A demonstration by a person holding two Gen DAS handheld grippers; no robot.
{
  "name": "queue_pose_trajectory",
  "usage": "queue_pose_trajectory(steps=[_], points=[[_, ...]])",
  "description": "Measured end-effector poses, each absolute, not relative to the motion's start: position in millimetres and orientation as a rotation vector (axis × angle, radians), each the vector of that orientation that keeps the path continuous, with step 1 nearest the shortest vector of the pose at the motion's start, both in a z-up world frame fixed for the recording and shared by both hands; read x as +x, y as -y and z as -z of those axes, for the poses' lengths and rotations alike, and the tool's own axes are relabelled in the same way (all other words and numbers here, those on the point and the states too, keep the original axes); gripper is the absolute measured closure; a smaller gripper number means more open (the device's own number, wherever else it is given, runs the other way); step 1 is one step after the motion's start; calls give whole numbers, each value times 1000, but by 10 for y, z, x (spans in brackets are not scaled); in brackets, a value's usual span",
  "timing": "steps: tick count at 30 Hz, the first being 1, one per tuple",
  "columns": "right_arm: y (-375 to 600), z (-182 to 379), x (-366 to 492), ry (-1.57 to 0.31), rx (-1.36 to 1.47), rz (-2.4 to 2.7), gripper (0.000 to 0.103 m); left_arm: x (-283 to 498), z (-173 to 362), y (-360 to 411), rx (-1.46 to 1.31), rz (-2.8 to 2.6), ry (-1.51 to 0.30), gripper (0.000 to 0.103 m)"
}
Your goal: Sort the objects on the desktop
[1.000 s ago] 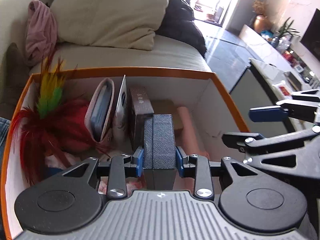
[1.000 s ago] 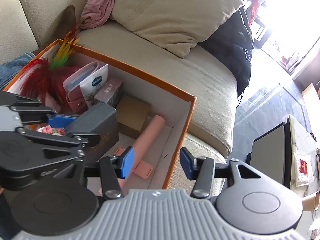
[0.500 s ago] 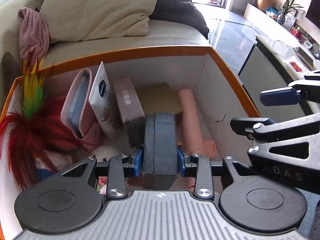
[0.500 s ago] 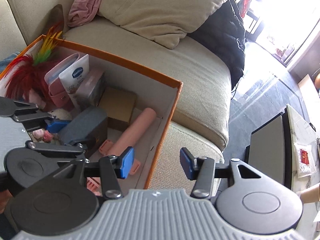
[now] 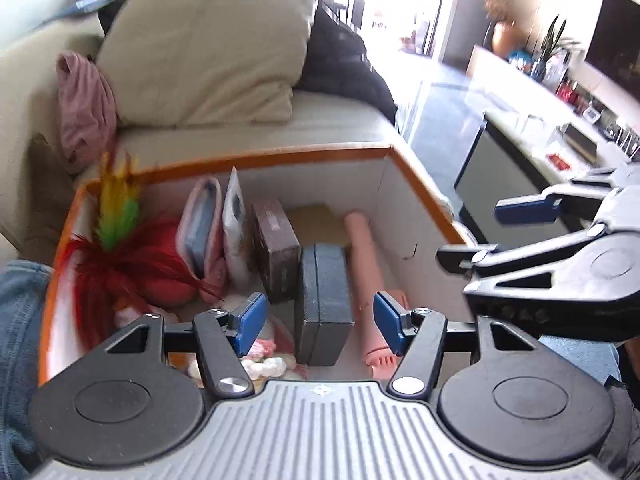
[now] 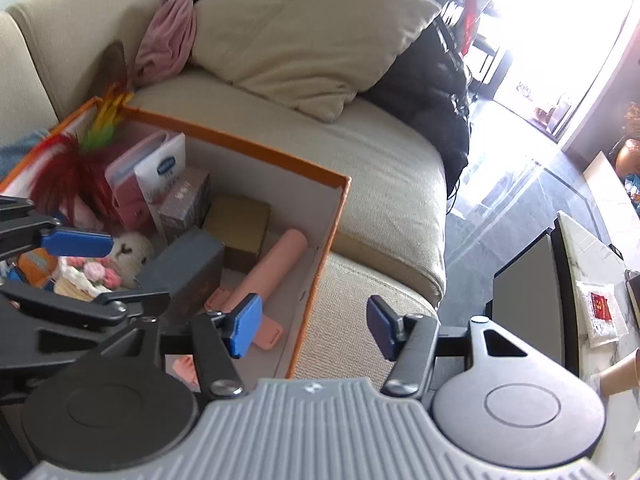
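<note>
An orange-rimmed white box (image 5: 420, 184) stands in front of a sofa. In it a dark grey case (image 5: 325, 294) stands on edge between a brown box (image 5: 276, 256) and a pink tube (image 5: 366, 260). My left gripper (image 5: 320, 322) is open, its blue pads apart on either side of the grey case and not touching it. The case also shows in the right wrist view (image 6: 188, 272). My right gripper (image 6: 314, 326) is open and empty over the box's right wall (image 6: 320, 264).
The box also holds a red feather toy (image 5: 116, 248), a pink wallet (image 5: 200, 232), a white tube (image 5: 236, 224) and a tan carton (image 6: 240, 224). A beige cushion (image 5: 208, 52) and pink cloth (image 5: 84, 100) lie on the sofa. A marble-topped table (image 6: 592, 280) stands at right.
My left gripper has opened and let go of the dark grey case, which now stands in the box. The left gripper has drawn back a little. The right gripper stays open.
</note>
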State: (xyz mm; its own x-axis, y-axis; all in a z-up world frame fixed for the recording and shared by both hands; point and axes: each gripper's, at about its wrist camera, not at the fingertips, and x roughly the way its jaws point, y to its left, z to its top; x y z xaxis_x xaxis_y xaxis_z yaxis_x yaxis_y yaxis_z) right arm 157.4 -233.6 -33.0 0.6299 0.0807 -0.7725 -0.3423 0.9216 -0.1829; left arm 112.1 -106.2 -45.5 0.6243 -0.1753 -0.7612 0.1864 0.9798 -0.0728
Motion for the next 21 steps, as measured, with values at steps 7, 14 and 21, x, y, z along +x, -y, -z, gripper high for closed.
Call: queue_pose_trajectory(steps=[7,14,21], points=[[2292,346,1272,-799,-208,-241,37,880,262,868,-16,160,-741,32],[2212,440,1001,-756,-91,-216,37,655,235,637,-60,84,-665,31],[2092,572,867,-734,-72,-219,37,527,344,417,-85,-27,-624,31]])
